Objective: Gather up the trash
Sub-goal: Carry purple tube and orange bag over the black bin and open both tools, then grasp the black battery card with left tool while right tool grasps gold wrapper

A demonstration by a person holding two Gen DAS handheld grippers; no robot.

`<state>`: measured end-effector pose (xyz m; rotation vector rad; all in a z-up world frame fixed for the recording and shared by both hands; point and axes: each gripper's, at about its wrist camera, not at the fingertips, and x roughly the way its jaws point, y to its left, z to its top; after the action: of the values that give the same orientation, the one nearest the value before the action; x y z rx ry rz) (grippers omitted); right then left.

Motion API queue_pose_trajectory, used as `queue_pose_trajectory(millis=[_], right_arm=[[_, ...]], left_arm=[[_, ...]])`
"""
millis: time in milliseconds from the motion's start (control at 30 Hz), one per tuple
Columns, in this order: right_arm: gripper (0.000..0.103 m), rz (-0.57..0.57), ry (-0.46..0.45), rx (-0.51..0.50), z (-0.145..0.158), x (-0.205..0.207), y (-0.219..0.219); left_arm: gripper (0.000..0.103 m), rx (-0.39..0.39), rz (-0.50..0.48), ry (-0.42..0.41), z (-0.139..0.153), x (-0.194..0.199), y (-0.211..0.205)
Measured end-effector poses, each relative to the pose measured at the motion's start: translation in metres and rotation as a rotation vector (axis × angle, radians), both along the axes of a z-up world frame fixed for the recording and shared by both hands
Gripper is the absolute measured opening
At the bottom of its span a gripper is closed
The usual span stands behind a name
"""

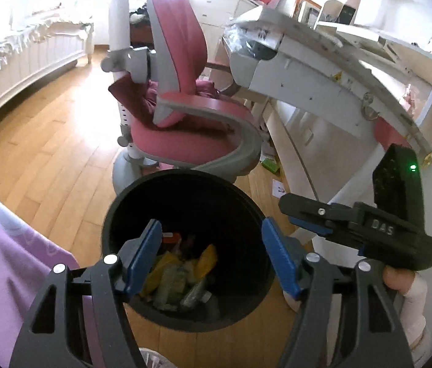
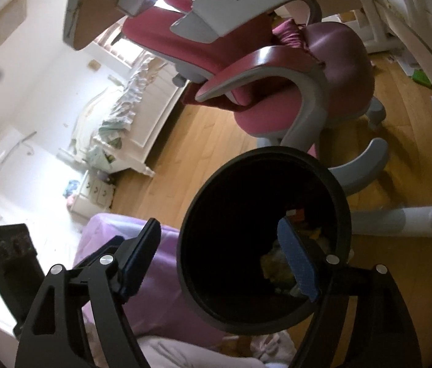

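A round black bin (image 1: pixel 185 245) stands on the wood plank floor (image 1: pixel 47 141), its smooth dark wall rising to a rolled rim. At the bottom lies the collected trash (image 1: pixel 182 279) — crumpled yellow wrappers, clear plastic pieces and something orange-red near the back wall.

The left tool (image 1: pixel 211 257) hangs above the bin's mouth, its blue-padded fingers (image 1: pixel 144 257) spread wide apart with nothing between them. The right tool (image 2: pixel 219 260) is likewise spread and empty; one blue pad sits inside the bin's rim, the other outside, over a lilac cloth (image 2: pixel 160 279).

Just behind the bin is a pink padded chair (image 1: pixel 182 135) with curved grey arms and a grey base. Beside it, a white desk (image 1: pixel 317 70) overhangs the bin's far side — its leg stands near the rim. Open floor stretches from the bin toward a white bed (image 1: pixel 28 55).
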<state>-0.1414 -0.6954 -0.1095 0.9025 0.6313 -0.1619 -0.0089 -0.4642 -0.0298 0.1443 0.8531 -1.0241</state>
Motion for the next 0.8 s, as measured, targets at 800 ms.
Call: queue_pose_trajectory(millis=[800], right_arm=[[0.078, 0.562, -0.011, -0.234, 0.082, 0.115, 0.255]], left_arm=[[0.084, -0.005, 0.766, -0.066, 0.036, 0.061, 0.372]])
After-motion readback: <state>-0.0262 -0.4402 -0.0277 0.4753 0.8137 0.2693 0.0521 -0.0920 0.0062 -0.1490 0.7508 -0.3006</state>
